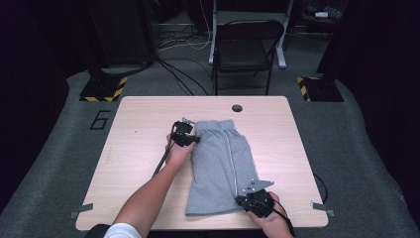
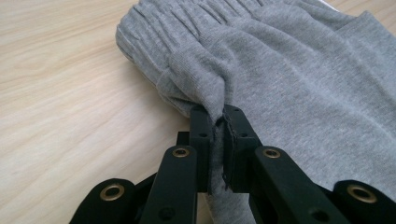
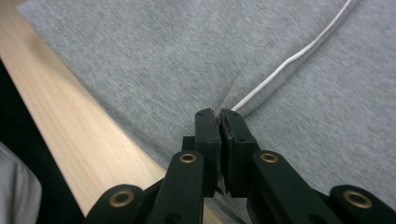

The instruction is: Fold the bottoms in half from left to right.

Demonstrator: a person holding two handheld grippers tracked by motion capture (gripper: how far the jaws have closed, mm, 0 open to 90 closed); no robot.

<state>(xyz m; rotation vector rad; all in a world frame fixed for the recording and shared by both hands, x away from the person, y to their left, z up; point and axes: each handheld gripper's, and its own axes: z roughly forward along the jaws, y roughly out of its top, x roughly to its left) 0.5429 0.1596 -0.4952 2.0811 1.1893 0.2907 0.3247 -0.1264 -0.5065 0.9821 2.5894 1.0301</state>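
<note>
My left gripper (image 2: 215,122) clamps a pinch of ribbed waistband on the grey jersey shorts (image 1: 218,163), which lie flat on the pale wood table (image 1: 138,148) between my two tools; my right gripper (image 3: 219,122) bites the hem just beside the white side stripe (image 3: 280,70). I judge a fold is in hand: lift both corners together, evenly, keeping the soft knit taut
</note>
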